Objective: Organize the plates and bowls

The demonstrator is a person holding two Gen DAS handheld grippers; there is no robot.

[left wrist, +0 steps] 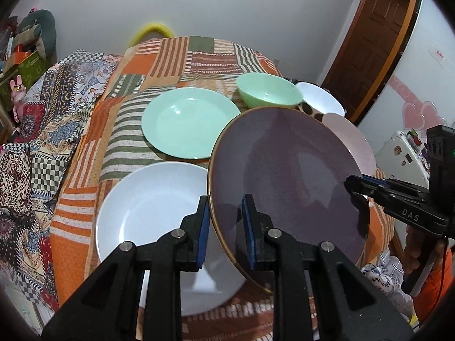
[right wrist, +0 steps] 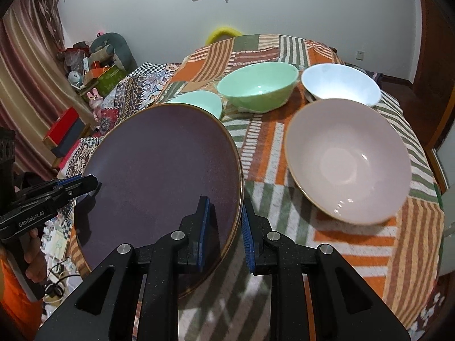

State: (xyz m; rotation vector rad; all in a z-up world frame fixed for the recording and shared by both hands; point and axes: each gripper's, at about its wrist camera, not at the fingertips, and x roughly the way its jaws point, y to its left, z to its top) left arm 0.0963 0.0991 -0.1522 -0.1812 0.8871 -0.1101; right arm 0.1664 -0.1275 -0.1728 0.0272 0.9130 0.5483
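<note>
Left wrist: dark purple, gold-rimmed plate (left wrist: 284,176)

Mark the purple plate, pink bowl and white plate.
purple plate (left wrist: 284,170), left wrist view, centre of its face
pink bowl (right wrist: 341,164), right wrist view, inner base
white plate (left wrist: 153,207), left wrist view, bare centre

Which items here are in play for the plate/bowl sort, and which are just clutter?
In play:
purple plate, gripped at opposite rim edges by left claw and right claw
white plate
green plate
green bowl
white bowl
pink bowl

Clutter:
patchwork cloth under the dishes
bunny figurine
yellow ring
fridge
</note>
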